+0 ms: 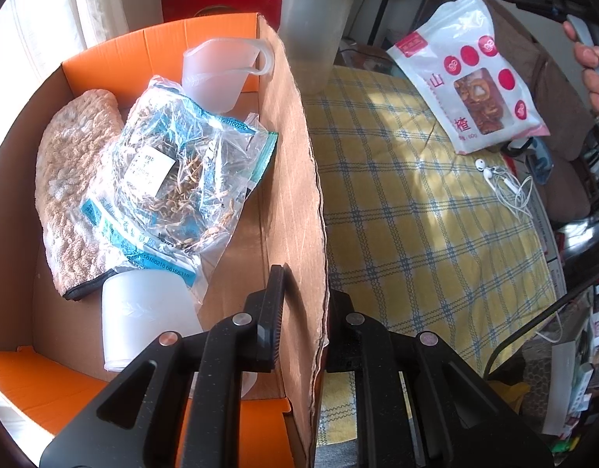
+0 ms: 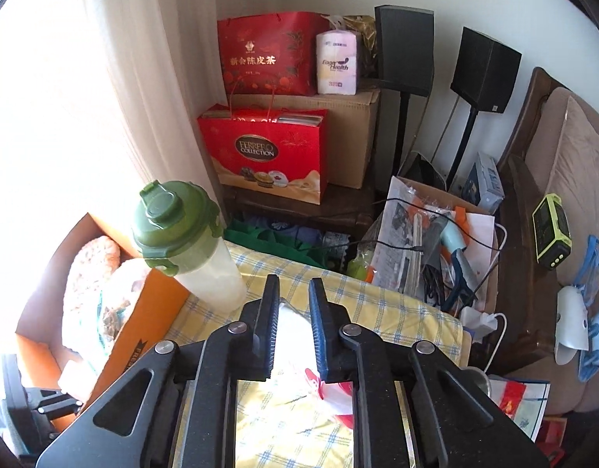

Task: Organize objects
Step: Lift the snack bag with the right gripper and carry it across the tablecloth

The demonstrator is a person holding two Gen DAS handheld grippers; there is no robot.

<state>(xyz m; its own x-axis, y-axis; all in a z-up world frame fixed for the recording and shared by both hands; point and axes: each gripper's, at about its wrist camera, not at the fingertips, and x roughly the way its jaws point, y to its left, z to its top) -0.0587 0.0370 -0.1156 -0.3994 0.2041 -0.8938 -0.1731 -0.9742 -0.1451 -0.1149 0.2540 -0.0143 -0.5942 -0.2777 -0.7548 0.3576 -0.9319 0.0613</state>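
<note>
1. My left claw (image 1: 303, 296) pinched the tall cardboard side wall of the box (image 1: 295, 163), one finger inside the box and the other outside it.
2. The box, orange within, stood on a yellow checked cloth (image 1: 416, 214).
3. Inside the box lay a knitted beige pouch (image 1: 73, 179) with a clear bag of dried strands (image 1: 174, 179) resting partly on top of it.
4. A frosted measuring cup (image 1: 221, 70) sat at the far end of the box, and a white plastic cup (image 1: 143, 312) lay on its side near my left claw.
5. My right claw (image 2: 293, 312) was pressed together on a white snack bag (image 1: 471, 74) with red dots, holding it in the air above the cloth, well apart from the box.
6. My right hand (image 1: 590, 74) gripped that claw's handle.
7. A shaker bottle (image 2: 186, 241) with a green lid stood on the cloth, just beside the far corner of the box.
8. White earphones (image 1: 506, 187) lay tangled on the cloth below the bag.
9. Beyond the table stood a red gift bag (image 2: 268, 152) and two black speakers (image 2: 404, 46) on stands.
</note>
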